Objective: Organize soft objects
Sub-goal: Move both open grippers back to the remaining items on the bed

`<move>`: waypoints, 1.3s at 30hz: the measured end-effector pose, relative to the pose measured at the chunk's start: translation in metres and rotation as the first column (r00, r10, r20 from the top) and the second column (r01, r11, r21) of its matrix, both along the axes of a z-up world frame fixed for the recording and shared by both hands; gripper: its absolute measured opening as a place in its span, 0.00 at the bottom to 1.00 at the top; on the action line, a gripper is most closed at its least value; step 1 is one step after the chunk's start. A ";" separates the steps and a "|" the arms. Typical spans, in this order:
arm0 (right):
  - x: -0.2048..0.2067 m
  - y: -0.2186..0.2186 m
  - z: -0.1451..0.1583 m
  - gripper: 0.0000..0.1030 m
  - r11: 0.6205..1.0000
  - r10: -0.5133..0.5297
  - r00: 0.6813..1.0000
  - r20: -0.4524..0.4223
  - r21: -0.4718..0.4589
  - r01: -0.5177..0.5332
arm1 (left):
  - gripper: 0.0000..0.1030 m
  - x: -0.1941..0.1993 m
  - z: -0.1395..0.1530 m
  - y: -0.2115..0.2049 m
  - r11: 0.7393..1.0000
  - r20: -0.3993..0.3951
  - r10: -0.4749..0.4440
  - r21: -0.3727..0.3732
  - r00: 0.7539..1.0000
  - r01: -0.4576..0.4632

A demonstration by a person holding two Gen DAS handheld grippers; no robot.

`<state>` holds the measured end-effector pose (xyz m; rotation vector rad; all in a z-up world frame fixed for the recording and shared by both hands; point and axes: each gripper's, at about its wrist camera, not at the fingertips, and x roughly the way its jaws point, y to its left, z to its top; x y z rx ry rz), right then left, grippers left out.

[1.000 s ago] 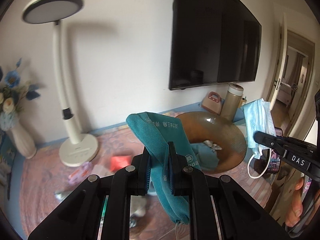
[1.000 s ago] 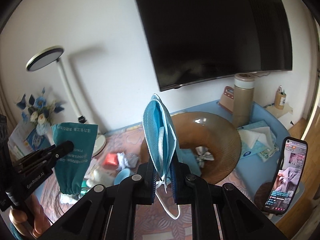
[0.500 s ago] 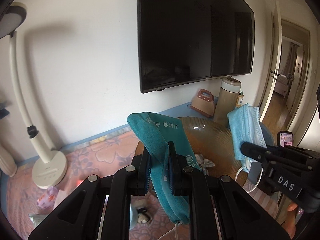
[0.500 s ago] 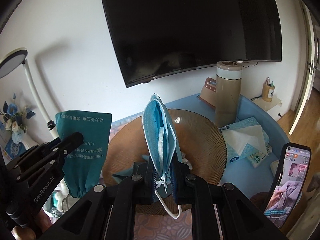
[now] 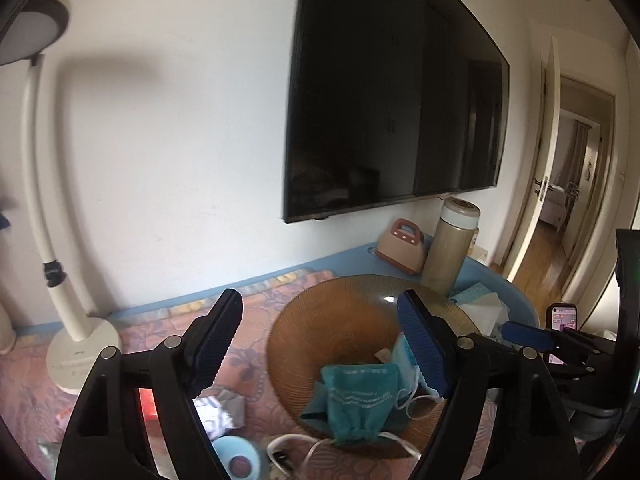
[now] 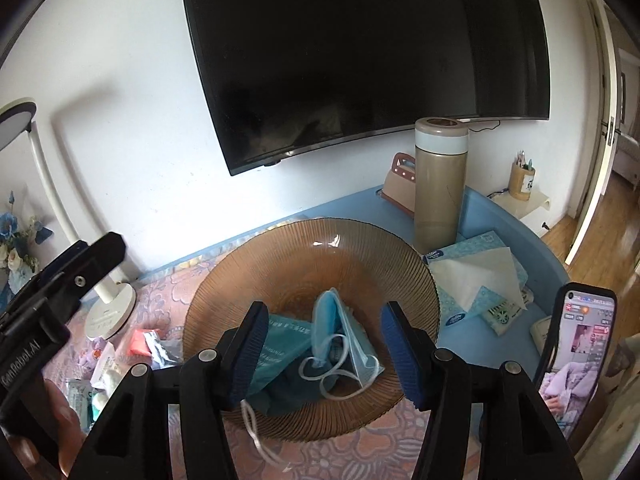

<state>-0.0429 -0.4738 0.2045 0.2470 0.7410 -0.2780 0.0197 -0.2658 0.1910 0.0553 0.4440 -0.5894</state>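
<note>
A ribbed amber glass bowl stands on the table. A teal drawstring pouch lies in it, with a light blue face mask beside it to the right. My left gripper is open and empty just above the bowl. My right gripper is open and empty above the mask. The right gripper also shows in the left wrist view, and the left gripper shows at the left of the right wrist view.
A white desk lamp stands at left. A beige flask, a pink case and a tissue pack sit behind and right of the bowl. A phone stands at right. Small packets lie left of the bowl.
Both grippers opened and moved down over the bowl. The teal pouch and the blue mask left the jaws and now lie in the bowl.
</note>
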 end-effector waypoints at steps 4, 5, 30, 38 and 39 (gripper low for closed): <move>-0.016 0.018 0.017 0.55 1.000 0.026 0.999 0.028 -0.003 -0.026 | 0.76 -0.013 0.019 0.040 0.999 0.000 0.034 -0.034 0.999 -0.034; -0.019 0.024 0.020 0.55 0.999 0.036 0.999 0.033 -0.005 -0.036 | 0.76 -0.015 0.023 0.049 0.998 0.002 0.045 -0.043 0.999 -0.045; -0.055 0.254 -0.016 0.55 0.888 0.460 0.888 -0.005 -0.008 -0.460 | 0.76 -0.117 0.000 0.305 0.922 -0.081 0.382 -0.031 0.921 -0.386; -0.040 0.286 -0.102 0.60 0.823 0.565 0.823 -0.051 -0.027 -0.567 | 0.76 -0.069 -0.115 0.314 0.935 -0.252 0.345 0.010 0.904 -0.354; -0.037 0.287 -0.109 0.60 0.818 0.574 0.817 -0.057 -0.004 -0.575 | 0.76 -0.065 -0.122 0.317 0.933 -0.272 0.343 -0.009 0.899 -0.359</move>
